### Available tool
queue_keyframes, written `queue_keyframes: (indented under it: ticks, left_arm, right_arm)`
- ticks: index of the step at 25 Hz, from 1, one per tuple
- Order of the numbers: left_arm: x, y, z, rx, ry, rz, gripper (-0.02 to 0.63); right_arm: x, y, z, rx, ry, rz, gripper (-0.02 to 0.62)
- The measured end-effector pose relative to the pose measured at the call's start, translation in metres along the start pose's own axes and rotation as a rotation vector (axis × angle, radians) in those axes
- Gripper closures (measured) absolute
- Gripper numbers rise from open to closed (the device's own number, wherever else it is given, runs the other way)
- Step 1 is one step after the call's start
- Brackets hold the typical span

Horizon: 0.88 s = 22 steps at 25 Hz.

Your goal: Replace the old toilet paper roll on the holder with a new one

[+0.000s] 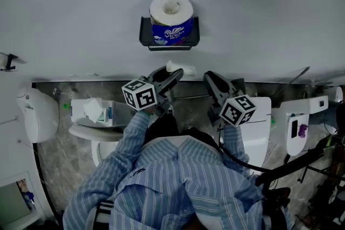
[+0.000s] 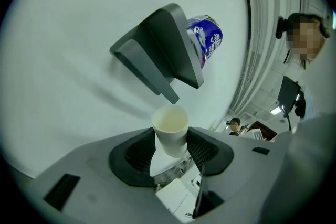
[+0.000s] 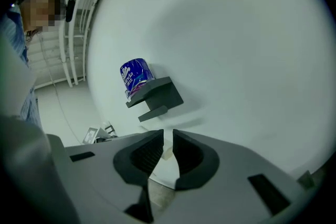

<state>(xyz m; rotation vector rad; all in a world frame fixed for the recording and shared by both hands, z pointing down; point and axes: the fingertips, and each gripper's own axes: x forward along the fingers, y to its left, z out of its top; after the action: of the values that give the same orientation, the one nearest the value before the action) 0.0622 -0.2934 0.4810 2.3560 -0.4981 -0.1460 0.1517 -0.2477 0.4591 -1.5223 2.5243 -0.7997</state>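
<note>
A dark wall holder [image 1: 169,40] carries a full toilet paper roll [image 1: 171,18] in a blue wrapper, standing on end. Just below it, my left gripper [image 1: 173,74] is shut on a bare white cardboard tube [image 1: 180,68]. In the left gripper view the tube [image 2: 170,132] stands between the pads, under the holder [image 2: 157,55] and the wrapped roll [image 2: 208,38]. My right gripper [image 1: 209,78] is to the right of the tube, shut and empty. In the right gripper view its jaws [image 3: 168,140] nearly touch, with the holder [image 3: 157,96] and roll [image 3: 135,77] ahead and to the left.
A plain white wall fills the space ahead. Below it runs a marble floor with a white toilet [image 1: 97,137] bearing a tissue box [image 1: 94,110], a white fixture [image 1: 39,114] at the left and white units [image 1: 299,126] at the right. A person [image 2: 302,34] stands behind.
</note>
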Motion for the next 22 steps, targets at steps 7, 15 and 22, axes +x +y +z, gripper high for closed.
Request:
queue_keyframes:
  ticks: [7,15,22]
  left_arm:
    - [-0.032,0.009,0.005,0.141,-0.012,0.118,0.419]
    - [-0.065,0.01,0.022,0.238,-0.056,0.217,0.419]
    - [-0.078,0.012,0.03,0.26,-0.078,0.249,0.419]
  right_arm:
    - [0.021,0.034,0.056,-0.128,-0.075,0.082,0.531]
    - [0.049,0.075,0.098,-0.264,-0.14,0.162,0.311]
    - [0.069,0.097,0.138,-0.379,-0.108,0.021,0.199]
